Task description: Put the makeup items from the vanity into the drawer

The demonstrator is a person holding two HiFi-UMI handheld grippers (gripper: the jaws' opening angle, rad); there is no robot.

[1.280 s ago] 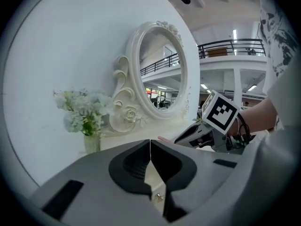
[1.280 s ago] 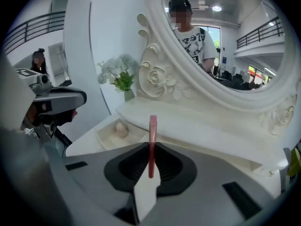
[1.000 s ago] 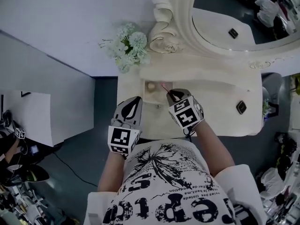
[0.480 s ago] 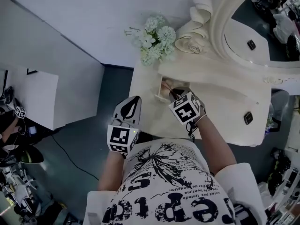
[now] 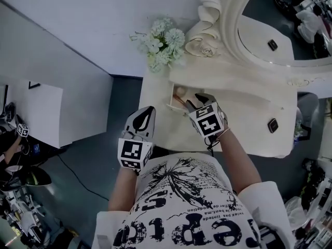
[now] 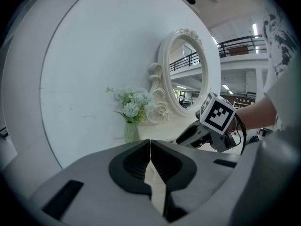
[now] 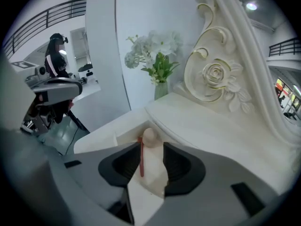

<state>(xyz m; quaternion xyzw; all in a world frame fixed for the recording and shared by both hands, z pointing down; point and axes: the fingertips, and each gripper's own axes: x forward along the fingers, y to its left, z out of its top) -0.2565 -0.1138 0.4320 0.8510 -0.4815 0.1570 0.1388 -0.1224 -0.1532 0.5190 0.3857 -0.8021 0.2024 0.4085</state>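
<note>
Over open drawer (image 5: 169,100) at vanity's (image 5: 249,113) left front corner: right gripper (image 5: 194,101), jaws part-way apart, just been opening. Between them: thin red stick (image 7: 140,157), seemingly loose against left pad, long axis along jaws, pointing into drawer. Off vanity's left edge, farther: left gripper (image 5: 147,112), closed, empty

Worktop (image 5: 244,123) & drawer (image 5: 171,96): cream-white. Mirror frame (image 7: 221,55): cream w/ thin gold edging. Flowers (image 7: 153,46): white blooms, green stems & leaves; vase (image 7: 161,91) pale green. Stick (image 7: 140,157): red. Sponge (image 7: 149,136): beige. Shirt (image 5: 192,211): white w/ bold black print. Wall (image 5: 78,25): white. Floor (image 5: 104,154): dark grey.
</note>
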